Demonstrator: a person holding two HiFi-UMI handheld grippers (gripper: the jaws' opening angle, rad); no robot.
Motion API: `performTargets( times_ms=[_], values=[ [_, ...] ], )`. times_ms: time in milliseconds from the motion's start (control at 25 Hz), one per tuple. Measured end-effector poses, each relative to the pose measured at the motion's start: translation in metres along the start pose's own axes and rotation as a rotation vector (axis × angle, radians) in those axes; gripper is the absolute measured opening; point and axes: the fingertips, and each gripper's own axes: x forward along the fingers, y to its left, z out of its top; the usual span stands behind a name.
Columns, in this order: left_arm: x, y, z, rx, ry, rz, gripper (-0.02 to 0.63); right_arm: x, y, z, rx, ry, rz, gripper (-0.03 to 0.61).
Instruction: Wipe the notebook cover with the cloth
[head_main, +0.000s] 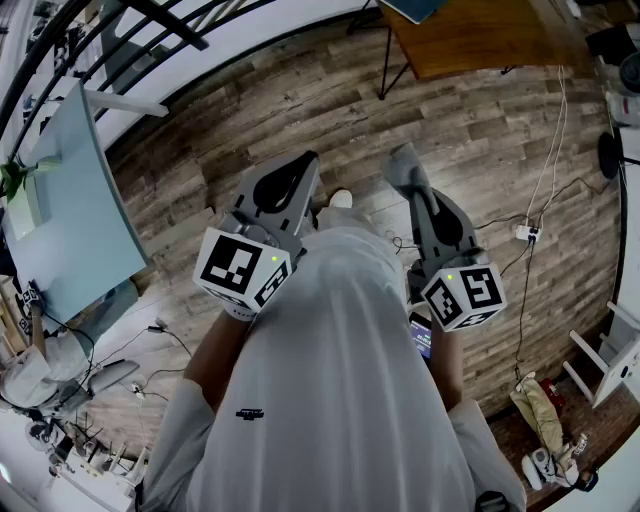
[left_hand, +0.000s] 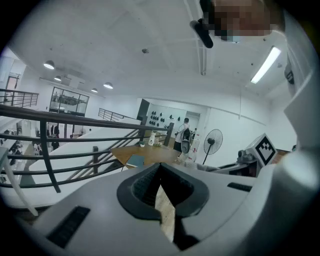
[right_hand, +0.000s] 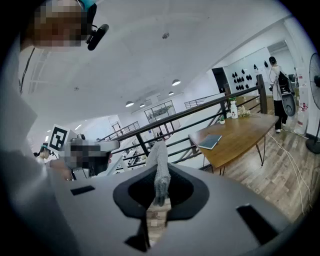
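Stance: you stand on the wood floor (head_main: 480, 130) and look straight down your own white shirt (head_main: 330, 380), with both forearms raised in front of your chest.
Left gripper (left_hand: 162, 196): it sits at the left of the head view with its marker cube nearest you. It points away from your body and tilts up toward the railing (left_hand: 60, 125) and the ceiling.
Left tongs: they look clenched on nothing, with only a thin sliver of floor showing between them. The wide lens makes the very tips hard to judge.
Right gripper (right_hand: 159, 196): you hold it beside the left one and near it, also aimed away and upward. The left gripper's marker cube shows at the left edge of the right gripper view.
Right tongs: clamped on the cloth (right_hand: 160, 167), a grey knitted strip that sticks up past the tips.
Notebook (right_hand: 210, 141): it lies flat on the wooden tabletop (right_hand: 245, 135), well apart from both grippers and from the cloth.
Tabletop: it stands beside the railing, with a white bottle (right_hand: 233, 109) at its far end.
Background: another person (right_hand: 277, 85) stands past the tabletop, near a standing fan (left_hand: 212, 142).
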Motion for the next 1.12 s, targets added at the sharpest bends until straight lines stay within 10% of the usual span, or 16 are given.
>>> performTargets(
  times_ms=[920,1120],
  values=[
    [0.041,-0.061,-0.007,0.055,0.039,-0.071,0.018,-0.048,-0.075,0.004,0.073,-0.135,-0.077,0.031],
    [0.067,-0.035,0.001,0.033,0.034,-0.1,0.018,-0.033,-0.075,0.045,0.058,-0.32,-0.051,0.032]
  ],
)
